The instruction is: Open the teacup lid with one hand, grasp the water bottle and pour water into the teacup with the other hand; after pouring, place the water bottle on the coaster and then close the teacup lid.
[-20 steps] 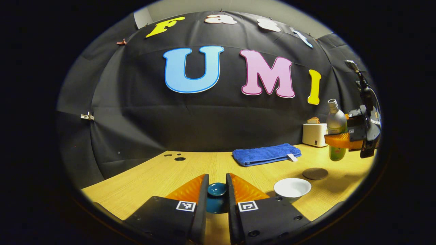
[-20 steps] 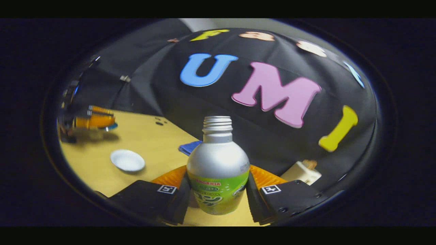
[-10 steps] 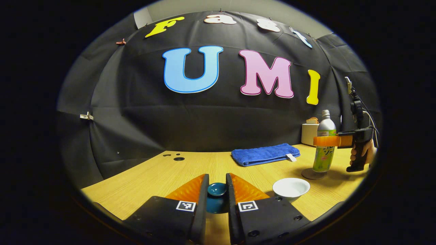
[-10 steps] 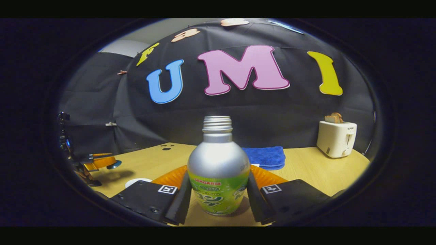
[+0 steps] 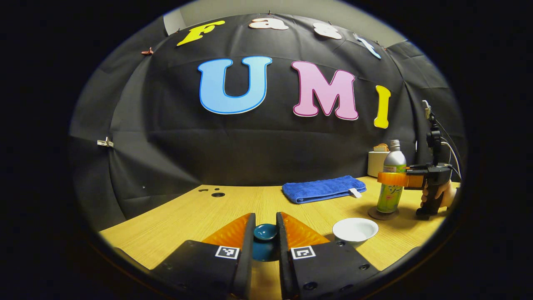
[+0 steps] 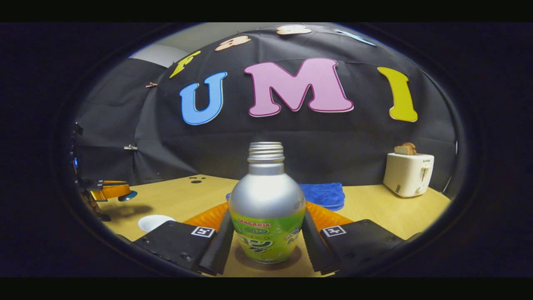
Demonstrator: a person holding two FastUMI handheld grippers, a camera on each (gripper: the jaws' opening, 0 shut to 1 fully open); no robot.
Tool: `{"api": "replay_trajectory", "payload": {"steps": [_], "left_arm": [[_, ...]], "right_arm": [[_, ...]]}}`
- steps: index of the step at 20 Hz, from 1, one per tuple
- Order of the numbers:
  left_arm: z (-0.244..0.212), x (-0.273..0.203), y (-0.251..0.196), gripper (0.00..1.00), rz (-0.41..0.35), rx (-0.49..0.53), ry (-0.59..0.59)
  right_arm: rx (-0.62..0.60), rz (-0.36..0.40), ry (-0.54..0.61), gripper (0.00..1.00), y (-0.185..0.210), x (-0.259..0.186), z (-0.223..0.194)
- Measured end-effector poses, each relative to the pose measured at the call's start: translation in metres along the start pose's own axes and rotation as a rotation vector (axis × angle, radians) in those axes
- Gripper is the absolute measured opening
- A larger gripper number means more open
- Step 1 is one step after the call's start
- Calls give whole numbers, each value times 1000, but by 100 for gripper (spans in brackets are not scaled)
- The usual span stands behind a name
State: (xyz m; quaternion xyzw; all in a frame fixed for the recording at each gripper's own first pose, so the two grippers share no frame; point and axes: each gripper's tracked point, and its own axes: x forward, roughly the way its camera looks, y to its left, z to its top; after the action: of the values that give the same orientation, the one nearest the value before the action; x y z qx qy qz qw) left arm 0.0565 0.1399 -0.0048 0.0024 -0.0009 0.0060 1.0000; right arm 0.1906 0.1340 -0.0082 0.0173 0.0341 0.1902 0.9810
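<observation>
"SANGARIA" is read in red on the green label of the water bottle point(image 6: 266, 216), above stylised characters that cannot be made out.

Your left gripper point(image 5: 265, 233) has orange ribbed fingers on black bodies, each carrying a small black-and-white square marker, and between them you hold a dark teal lid point(image 5: 265, 231). Right of the lid, the cup point(image 5: 355, 230) is plain white, on a pale yellow wood-grain table point(image 5: 175, 225). Beyond the cup, the towel point(image 5: 324, 188) is bright blue with a white tag. Right of the cup, the coaster point(image 5: 382, 214) is dark brown. Your bottle point(image 6: 266, 208) is matte silver above, with a lime-green label below and a red line of lettering. Your right gripper point(image 6: 266, 233) matches: orange, black, square markers. Right of the bottle, the toaster point(image 6: 408, 174) is cream, its toast brown.
</observation>
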Motion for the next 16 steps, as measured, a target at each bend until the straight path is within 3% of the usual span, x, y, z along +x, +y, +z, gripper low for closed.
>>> {"api": "replay_trajectory", "payload": {"steps": [13, 15, 16], "left_arm": [[0, 0, -1, 28, -6, 0, 0], [0, 0, -1, 31, -7, 0, 0], [0, 0, -1, 31, -7, 0, 0]], "right_arm": [[-36, -39, 47, 84, -7, -3, -16], [-40, -50, 67, 99, -11, -6, -19], [-39, -58, 74, 100, -12, -6, -20]]}}
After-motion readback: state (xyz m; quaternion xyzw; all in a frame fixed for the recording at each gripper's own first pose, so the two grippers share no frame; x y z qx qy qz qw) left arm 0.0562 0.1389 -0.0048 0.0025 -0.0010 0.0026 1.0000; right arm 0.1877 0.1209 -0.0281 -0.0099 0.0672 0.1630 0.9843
